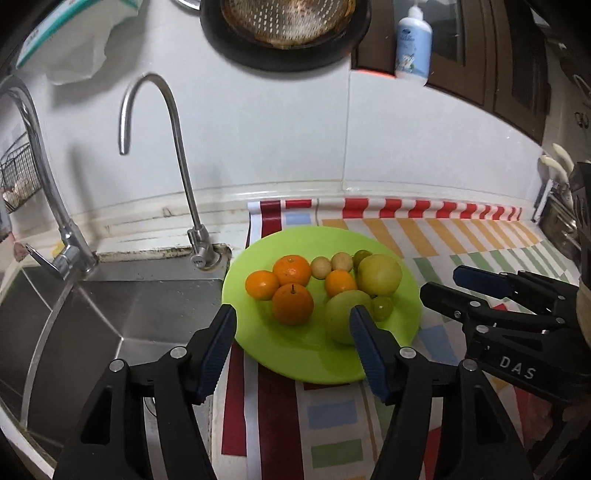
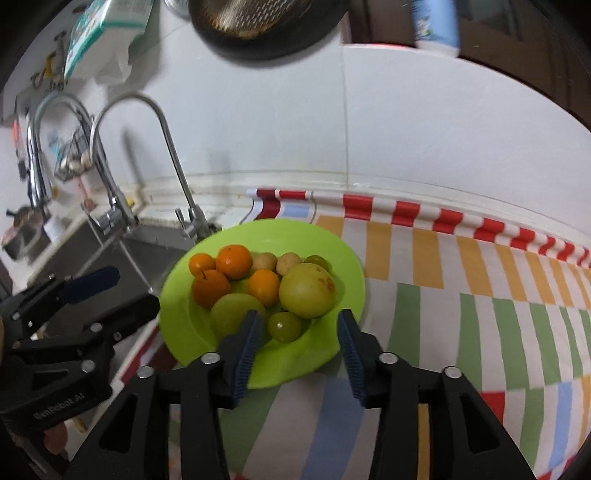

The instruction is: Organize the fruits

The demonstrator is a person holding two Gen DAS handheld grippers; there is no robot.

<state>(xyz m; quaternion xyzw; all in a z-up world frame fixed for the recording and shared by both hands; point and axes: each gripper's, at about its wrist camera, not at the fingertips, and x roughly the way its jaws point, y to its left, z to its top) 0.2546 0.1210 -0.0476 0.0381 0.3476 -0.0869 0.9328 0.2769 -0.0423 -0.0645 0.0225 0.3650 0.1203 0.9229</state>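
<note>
A lime green plate [image 1: 295,354] [image 2: 325,251] on the striped counter mat holds several fruits. Oranges [image 1: 292,304] [image 2: 211,288] lie on its left side. Large yellow-green fruits [image 1: 379,275] [image 2: 306,290], small tan fruits [image 1: 320,267] [image 2: 264,262] and small green ones [image 1: 382,307] [image 2: 284,326] lie on its right side. My left gripper [image 1: 293,328] is open and empty above the plate's near edge. My right gripper [image 2: 301,334] is open and empty just before the small green fruit. Each gripper also shows in the other's view, the right one [image 1: 454,286] and the left one [image 2: 122,291].
A steel sink [image 1: 110,314] with two taps [image 1: 177,147] lies left of the plate. A striped mat [image 2: 461,314] covers the counter to the right. A colander in a black pan [image 1: 284,26], a soap bottle [image 1: 413,46] and a utensil rack [image 1: 569,206] line the wall.
</note>
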